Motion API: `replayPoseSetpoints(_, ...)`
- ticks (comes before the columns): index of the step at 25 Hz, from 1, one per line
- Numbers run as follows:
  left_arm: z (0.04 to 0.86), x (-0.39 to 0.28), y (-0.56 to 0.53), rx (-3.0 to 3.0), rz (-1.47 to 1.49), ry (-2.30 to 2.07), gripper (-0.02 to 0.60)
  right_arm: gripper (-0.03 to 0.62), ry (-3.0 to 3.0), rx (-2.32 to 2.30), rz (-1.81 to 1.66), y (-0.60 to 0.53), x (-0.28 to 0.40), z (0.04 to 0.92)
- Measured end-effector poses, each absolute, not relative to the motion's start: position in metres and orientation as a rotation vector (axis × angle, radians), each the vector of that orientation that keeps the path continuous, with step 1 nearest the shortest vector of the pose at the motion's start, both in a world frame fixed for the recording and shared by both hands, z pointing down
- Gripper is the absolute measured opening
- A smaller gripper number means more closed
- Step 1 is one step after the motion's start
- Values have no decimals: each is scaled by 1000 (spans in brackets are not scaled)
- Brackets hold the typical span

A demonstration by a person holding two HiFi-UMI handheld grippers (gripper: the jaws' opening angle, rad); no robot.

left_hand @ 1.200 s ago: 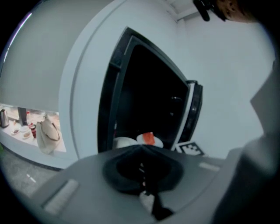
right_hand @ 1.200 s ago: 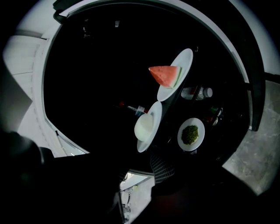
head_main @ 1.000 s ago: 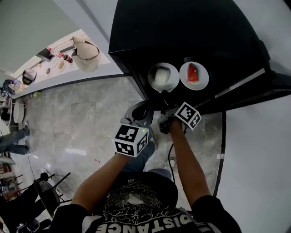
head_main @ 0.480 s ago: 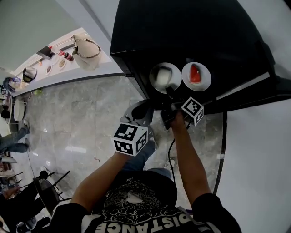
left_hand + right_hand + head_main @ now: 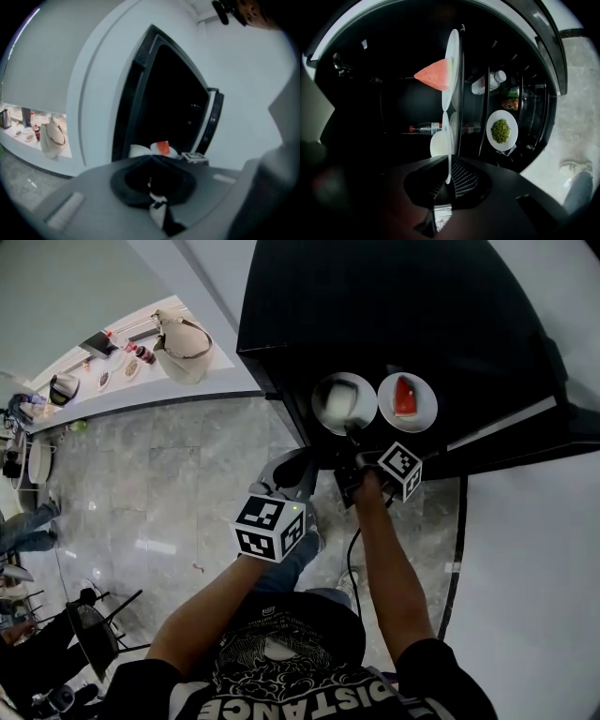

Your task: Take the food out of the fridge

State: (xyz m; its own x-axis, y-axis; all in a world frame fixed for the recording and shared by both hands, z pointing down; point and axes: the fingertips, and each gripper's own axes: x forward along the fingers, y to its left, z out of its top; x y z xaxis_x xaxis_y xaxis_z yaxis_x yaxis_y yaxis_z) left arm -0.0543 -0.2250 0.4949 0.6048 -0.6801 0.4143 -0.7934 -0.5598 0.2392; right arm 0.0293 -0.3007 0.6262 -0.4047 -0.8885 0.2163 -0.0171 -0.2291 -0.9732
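Black and standing open, the tall fridge (image 5: pixel 375 306) fills the top of my head view, and on one shelf at its front two plates sit side by side. The round white plate with a pale lump of food (image 5: pixel 322 418) is the one nearer to my right gripper (image 5: pixel 350 433). Its fingers have just been closing and now pinch that plate's rim. In the right gripper view the rim runs edge-on between the ridged pads, gripped on both sides. Just beside it, the white plate with a red watermelon wedge (image 5: pixel 427 414) rests untouched on the same shelf. Deeper in, on another shelf, I see a white plate of green food (image 5: pixel 512 123) and a clear bottle with a white cap (image 5: pixel 490 82). My left gripper (image 5: pixel 286 474) hangs outside the fridge, over the grey marble floor (image 5: pixel 178 493), its fingers brought together at the tips with nothing between them. Far off to the left a beige bag (image 5: pixel 178 345) lies on a pale worktop (image 5: pixel 220 373).
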Motion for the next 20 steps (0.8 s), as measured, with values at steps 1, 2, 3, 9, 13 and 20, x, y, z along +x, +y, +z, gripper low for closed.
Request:
replayPoseSetpoints(1, 495, -55, -224, 2430, 388, -1179, 2, 11, 1374, -1132, -1706, -300, 29, 626)
replayPoseSetpoints(2, 495, -55, -224, 2428, 388, -1180, 2, 11, 1379, -1135, -1704, -300, 29, 626)
replayPoseSetpoints(3, 495, -56, -224, 2427, 387, -1181, 2, 11, 1381, -1136, -1702, -300, 29, 625)
replayPoseSetpoints(9, 495, -60, -224, 2423, 385, -1190, 2, 11, 1358, -1122, -1701, -299, 29, 625)
replayPoseSetpoints(13, 494, -61, -224, 2421, 384, -1192, 2, 11, 1346, -1112, -1704, -299, 29, 624)
replayPoseSetpoints(20, 495, -62, -223, 2417, 382, -1195, 2, 11, 1396, -1127, -1694, -302, 31, 623)
